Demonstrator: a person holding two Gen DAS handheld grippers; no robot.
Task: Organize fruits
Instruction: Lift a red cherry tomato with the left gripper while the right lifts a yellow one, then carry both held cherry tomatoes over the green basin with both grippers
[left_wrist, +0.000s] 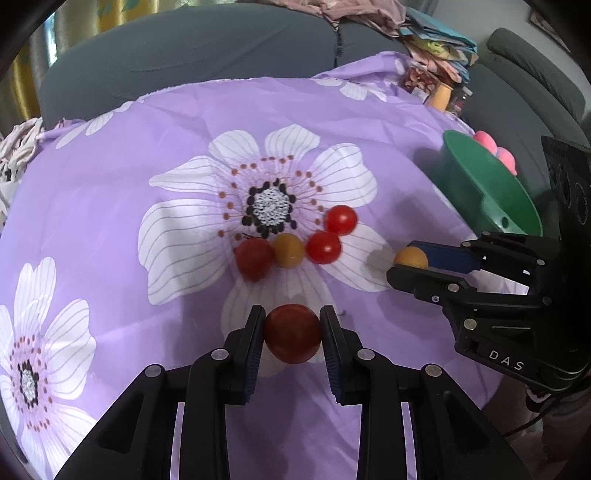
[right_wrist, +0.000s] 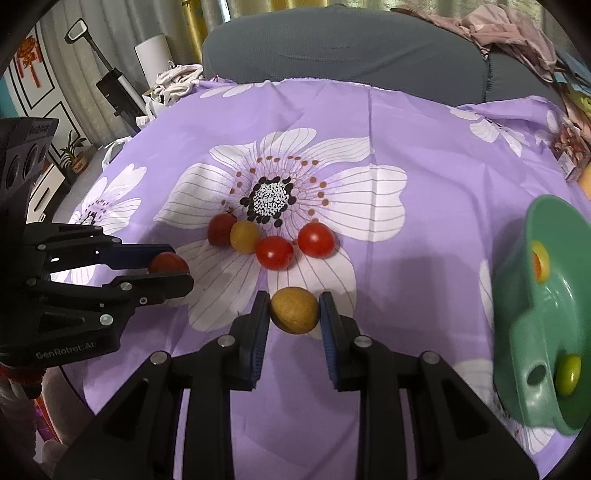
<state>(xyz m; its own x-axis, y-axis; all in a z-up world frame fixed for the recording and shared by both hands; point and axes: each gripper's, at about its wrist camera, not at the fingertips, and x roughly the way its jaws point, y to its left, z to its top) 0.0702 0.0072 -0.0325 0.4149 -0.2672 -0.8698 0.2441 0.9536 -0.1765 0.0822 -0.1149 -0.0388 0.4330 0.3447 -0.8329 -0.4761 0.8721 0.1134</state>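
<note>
Left hand-held gripper (left_wrist: 292, 325): fingers level, pointing forward, pads pressed on either side of a dark red tomato (left_wrist: 292, 333). Right hand-held gripper (right_wrist: 294, 309): same pose, closed around a yellow tomato (right_wrist: 294, 310). Seen from each other's cameras, the two sit side by side, tips angled toward each other, low over the cloth.

A row of four cherry tomatoes (right_wrist: 271, 240) is sitting ahead of both grippers, blocking a straight path across the worktop (right_wrist: 424, 266). The green bowl (right_wrist: 535, 314) is crowding the right edge. Bare purple cloth is lying open between row and bowl.
</note>
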